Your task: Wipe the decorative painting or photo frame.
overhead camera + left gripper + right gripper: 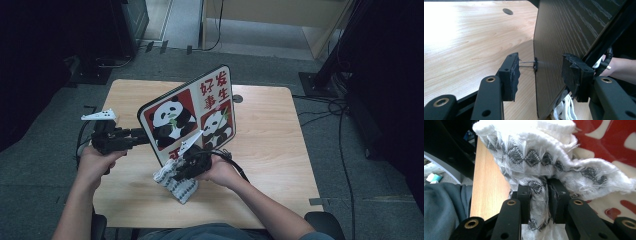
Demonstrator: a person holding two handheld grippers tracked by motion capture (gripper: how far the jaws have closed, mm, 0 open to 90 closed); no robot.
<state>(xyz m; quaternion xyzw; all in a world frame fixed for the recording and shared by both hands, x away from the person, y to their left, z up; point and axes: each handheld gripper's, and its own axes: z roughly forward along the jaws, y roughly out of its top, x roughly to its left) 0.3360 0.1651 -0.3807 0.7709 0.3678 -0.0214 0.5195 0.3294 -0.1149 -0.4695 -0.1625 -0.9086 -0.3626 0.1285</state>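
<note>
A light wooden table (280, 130) stands on grey carpet (45, 165), dark equipment around it

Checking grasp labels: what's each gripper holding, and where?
Right gripper: shut on a fold of the white patterned cloth. Left gripper: open astride the panda board's edge.

Tilted panda board (192, 112) stands across mid-table (270, 135), barring passage between the two grippers; its edge sits between the left gripper (540, 68) pads, untouched; cloth (177, 182) lies at its foot; table right of the board lies open.
</note>
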